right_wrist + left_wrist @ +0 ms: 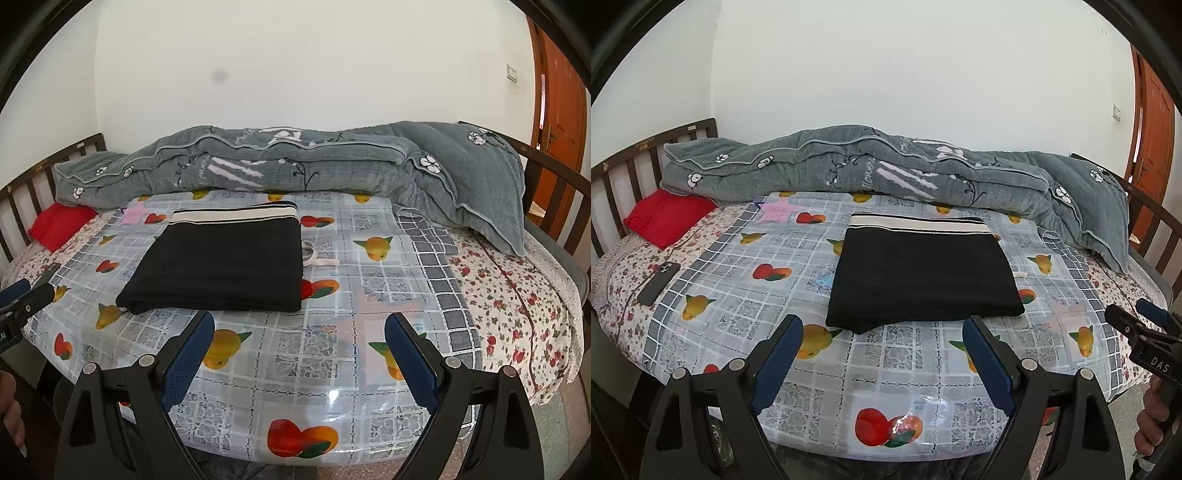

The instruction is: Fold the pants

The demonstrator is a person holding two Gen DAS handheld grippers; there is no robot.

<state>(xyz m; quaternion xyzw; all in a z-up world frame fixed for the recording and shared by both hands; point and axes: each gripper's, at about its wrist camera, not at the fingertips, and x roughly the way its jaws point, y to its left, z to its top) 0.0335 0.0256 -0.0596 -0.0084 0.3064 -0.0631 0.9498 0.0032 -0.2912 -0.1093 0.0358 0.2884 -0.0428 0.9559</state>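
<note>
Broadly, the bed (pixel 1115 291) filled both views, its floral sheet overlaid by a glossy fruit-print plastic cover (pixel 886 369). Beyond the cover, a grey quilt (pixel 871 166) lay bunched along the wall side of the bed. The black pants (pixel 923 277) sat folded into a neat rectangle on the middle of the cover, their striped cream waistband (pixel 919 224) turned toward the quilt and a pale drawstring (pixel 314 258) poking out from their right edge. Off the cover's left corner, a red pillow (pixel 665 218) rested against the headboard rails. A dark phone (pixel 659 282) lay on the sheet just left of the cover. The left gripper (pixel 882 354) hovered over the cover's near edge, short of the pants, its fingers (pixel 779 358) spread wide and holding nothing. The right gripper (pixel 299 350) hung likewise over the near edge, fingers (pixel 410 354) apart and bare.
</note>
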